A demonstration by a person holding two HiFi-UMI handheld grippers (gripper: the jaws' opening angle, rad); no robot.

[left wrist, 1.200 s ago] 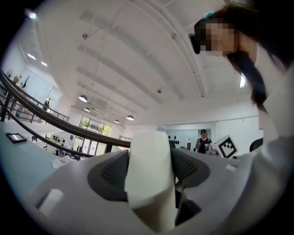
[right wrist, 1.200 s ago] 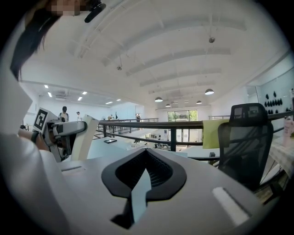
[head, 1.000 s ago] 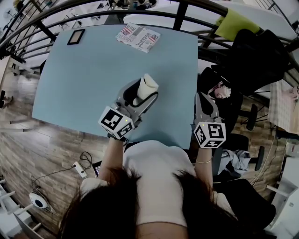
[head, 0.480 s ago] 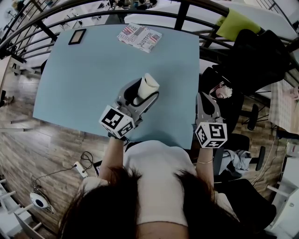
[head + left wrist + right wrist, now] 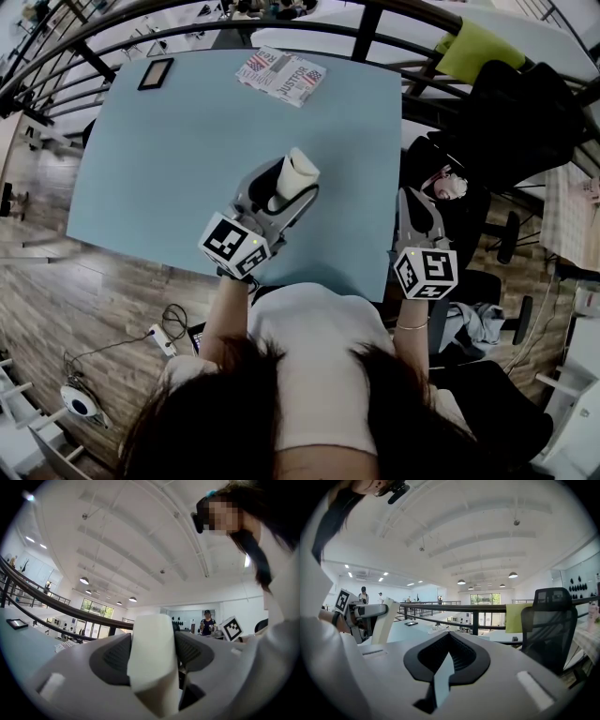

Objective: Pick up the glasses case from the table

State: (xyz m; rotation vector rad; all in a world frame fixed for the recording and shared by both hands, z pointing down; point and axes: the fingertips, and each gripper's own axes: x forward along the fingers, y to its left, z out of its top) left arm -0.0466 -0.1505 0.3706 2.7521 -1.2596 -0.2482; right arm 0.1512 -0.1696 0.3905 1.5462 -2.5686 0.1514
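Flat printed packet (image 5: 281,75) at far edge of counter (image 5: 169,159): large capitals, probably "JUSTFOR". Smaller print and striped pattern around it too small to read.
Left marker cube (image 5: 232,246) on left gripper (image 5: 291,186): black-and-white square codes, no letters.
Right marker cube (image 5: 425,272) on right gripper (image 5: 413,202): same kind of codes.

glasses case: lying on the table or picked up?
Picked up, apparently. The glasses case stands nearly upright, clamped in the jaws of the left gripper over the table; its lower end is hidden.
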